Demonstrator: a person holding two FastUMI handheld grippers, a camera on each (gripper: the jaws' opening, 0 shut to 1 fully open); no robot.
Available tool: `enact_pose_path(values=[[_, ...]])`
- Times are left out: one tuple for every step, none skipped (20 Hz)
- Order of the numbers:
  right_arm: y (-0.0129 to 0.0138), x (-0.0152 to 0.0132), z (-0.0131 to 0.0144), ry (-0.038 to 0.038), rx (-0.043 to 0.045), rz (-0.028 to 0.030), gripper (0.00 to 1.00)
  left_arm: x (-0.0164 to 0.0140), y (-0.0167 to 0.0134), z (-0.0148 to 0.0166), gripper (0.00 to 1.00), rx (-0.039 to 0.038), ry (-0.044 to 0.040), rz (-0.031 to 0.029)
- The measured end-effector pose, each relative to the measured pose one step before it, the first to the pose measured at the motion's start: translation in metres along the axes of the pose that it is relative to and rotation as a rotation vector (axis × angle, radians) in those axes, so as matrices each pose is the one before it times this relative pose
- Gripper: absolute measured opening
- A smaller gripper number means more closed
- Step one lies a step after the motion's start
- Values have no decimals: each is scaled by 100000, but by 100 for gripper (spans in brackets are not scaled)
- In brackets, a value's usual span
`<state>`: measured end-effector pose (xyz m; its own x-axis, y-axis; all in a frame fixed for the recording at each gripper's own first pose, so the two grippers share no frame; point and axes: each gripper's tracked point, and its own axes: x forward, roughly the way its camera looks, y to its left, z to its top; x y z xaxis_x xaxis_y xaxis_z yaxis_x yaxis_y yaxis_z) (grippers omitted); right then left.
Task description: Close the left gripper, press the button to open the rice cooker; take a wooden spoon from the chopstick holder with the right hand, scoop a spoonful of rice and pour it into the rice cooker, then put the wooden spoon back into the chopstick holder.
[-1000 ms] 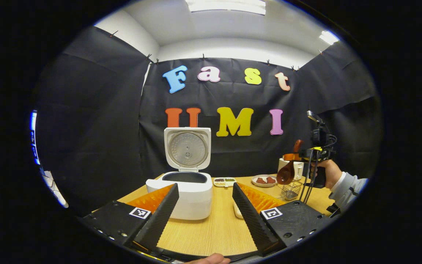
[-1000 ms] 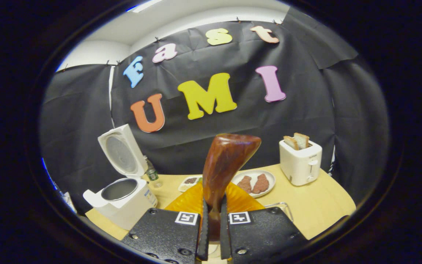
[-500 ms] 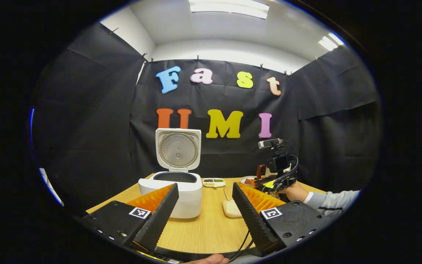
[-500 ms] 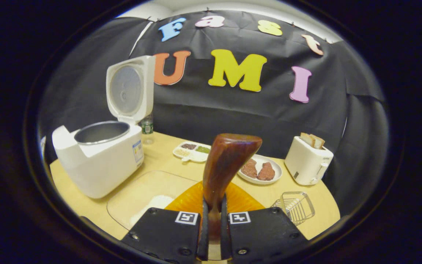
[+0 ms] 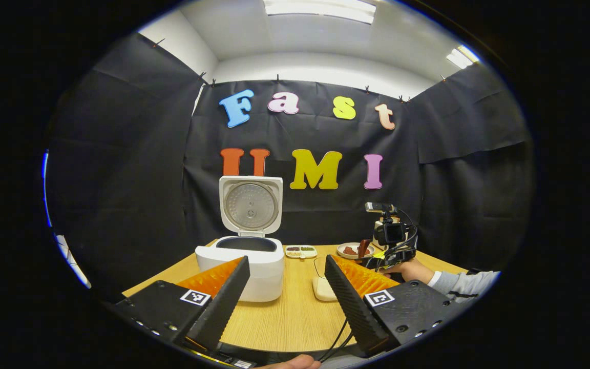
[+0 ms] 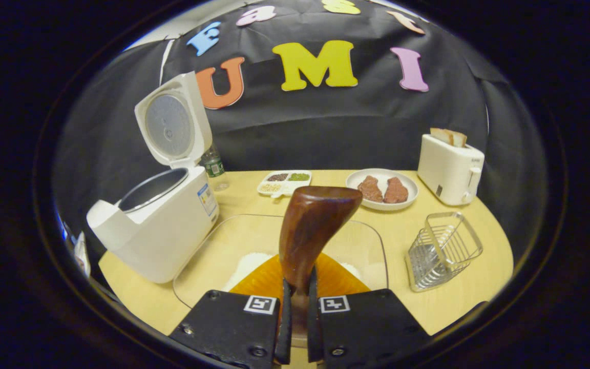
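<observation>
Right tongs point(image 6: 295, 307) clamped on the handle of the wooden spoon point(image 6: 311, 225), bowl raised above the glass rice dish point(image 6: 372, 246) beside the open rice cooker point(image 6: 156, 225). Spoon: stiff, light, smooth, best gripped mid-handle. Left tongs point(image 5: 287, 292) gape empty.

White rice cooker point(image 6: 159, 225) lid-up; brown wooden spoon point(image 6: 311, 230) upright over rice; wire chopstick holder point(image 6: 443, 251) rightward.

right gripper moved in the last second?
Yes. In the left gripper view the right gripper, holding the wooden spoon, has dropped from lid height of the rice cooker to near the table.
</observation>
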<state>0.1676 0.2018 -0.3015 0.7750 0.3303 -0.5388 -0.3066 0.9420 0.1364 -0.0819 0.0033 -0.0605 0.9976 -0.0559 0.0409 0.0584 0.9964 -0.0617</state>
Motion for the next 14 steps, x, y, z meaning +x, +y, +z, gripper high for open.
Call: enact_pose_path(values=[[678,28,-152,-299,3693,2815,18,-145,-297,200,94,607,-749,-569],[582,53,-137,-418,2925,2085,18,-82,-161,233,94,323,-673,-588],[493,172,-153,-714,2397,2043,18,-86,-330,97,94,264,-686,-907],[639,113,-38,-912,1985,2488,18,66,-300,55,94,28,-315,-1133],[409,256,-30,-750,2917,2684,18,12,-258,-149,94,84,125,-1290],[264,385,-179,5,3244,2673,18,69,-218,-152,94,408,419,-856],[249,320,-111,778,4145,2735,18,97,172,-25,94,607,-23,175],[83,362,-22,605,4641,1981,18,160,338,-64,94,447,113,892],[219,137,252,149,3194,2908,18,82,365,-251,94,217,427,1022],[430,-2,167,343,4746,3453,18,146,392,-124,94,34,462,1163],[353,-107,19,-88,4225,2457,17,7,430,-142,94,-102,380,1421],[18,-162,231,-732,3401,727,18,47,545,152,94,-260,-369,1737],[-162,-256,428,-771,2734,-105,17,-53,407,257,94,-408,-594,1253],[-47,-392,610,-1912,2207,368,17,29,218,149,94,-987,-765,568]])
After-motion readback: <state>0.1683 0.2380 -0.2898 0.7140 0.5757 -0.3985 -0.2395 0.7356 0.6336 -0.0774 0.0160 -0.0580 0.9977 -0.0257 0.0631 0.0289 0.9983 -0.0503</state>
